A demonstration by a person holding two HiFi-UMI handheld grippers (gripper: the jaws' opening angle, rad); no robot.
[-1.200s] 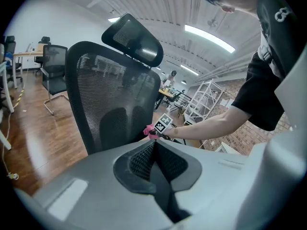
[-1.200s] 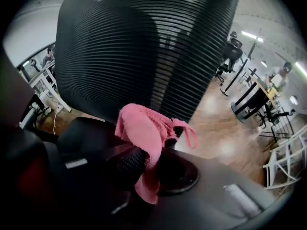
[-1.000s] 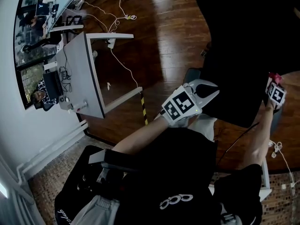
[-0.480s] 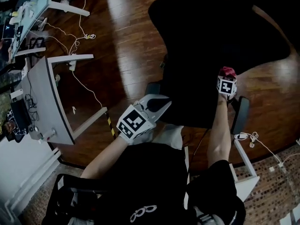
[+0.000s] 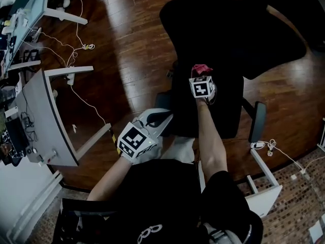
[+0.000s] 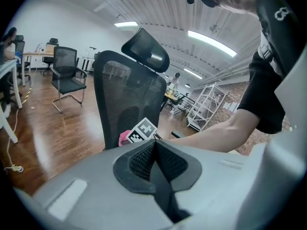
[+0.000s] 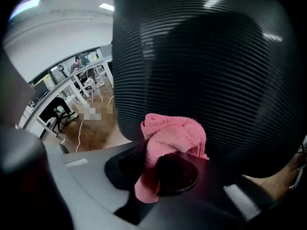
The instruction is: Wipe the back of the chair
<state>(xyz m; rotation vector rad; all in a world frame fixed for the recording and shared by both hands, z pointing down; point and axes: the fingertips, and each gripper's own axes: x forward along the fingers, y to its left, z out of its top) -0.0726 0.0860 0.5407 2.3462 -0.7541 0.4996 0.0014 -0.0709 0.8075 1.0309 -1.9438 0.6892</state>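
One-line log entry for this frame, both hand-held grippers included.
stage: wiping | right hand-held gripper: shut on pink cloth, cloth at chair back | left hand-held gripper: shut, empty

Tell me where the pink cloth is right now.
The pink terry cloth is clamped in the right gripper, bunched against the black mesh chair back, near the middle of the head view.

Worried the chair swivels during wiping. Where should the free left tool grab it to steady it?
Probably the backrest, by its left side rim: a thin, upright, bare edge, away from the pink cloth in the right tool. Come in from the left, jaws level and straddling the rim. The left tool is shut, so open it first.
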